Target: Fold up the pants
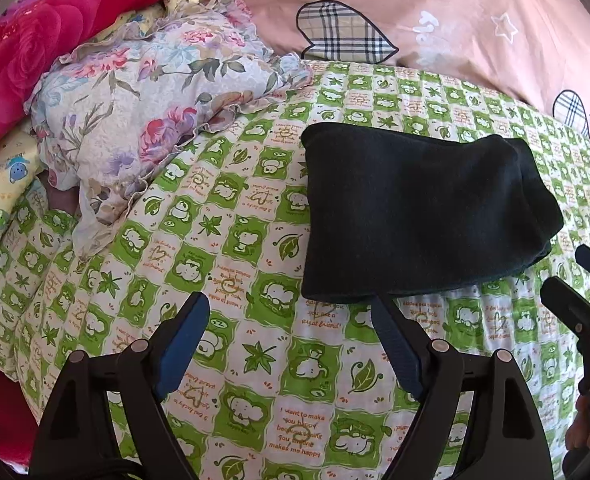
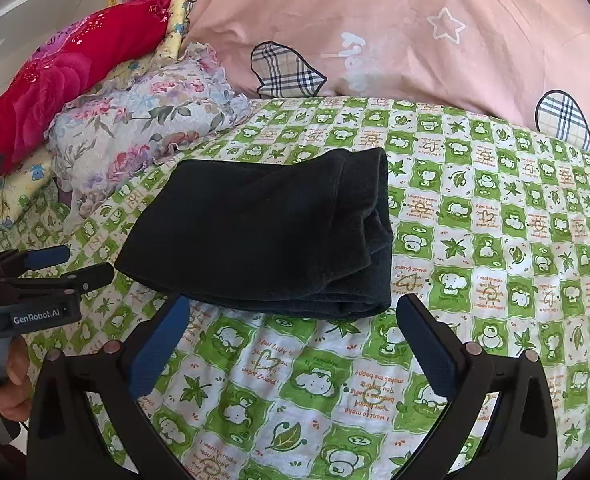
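The pants look folded into a compact stack, so with my left gripper and right gripper both spread wide and empty, only tidying the bulky right edge probably remains.

bedsheet: "I want to make you happy", "makes me happy", "great friend" | left gripper body: "GenRobot.AI" | pink duvet: white txt, unreadable

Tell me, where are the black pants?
The folded black pants lie on the green checkered sheet, just past both open claws, right of the floral pillow.
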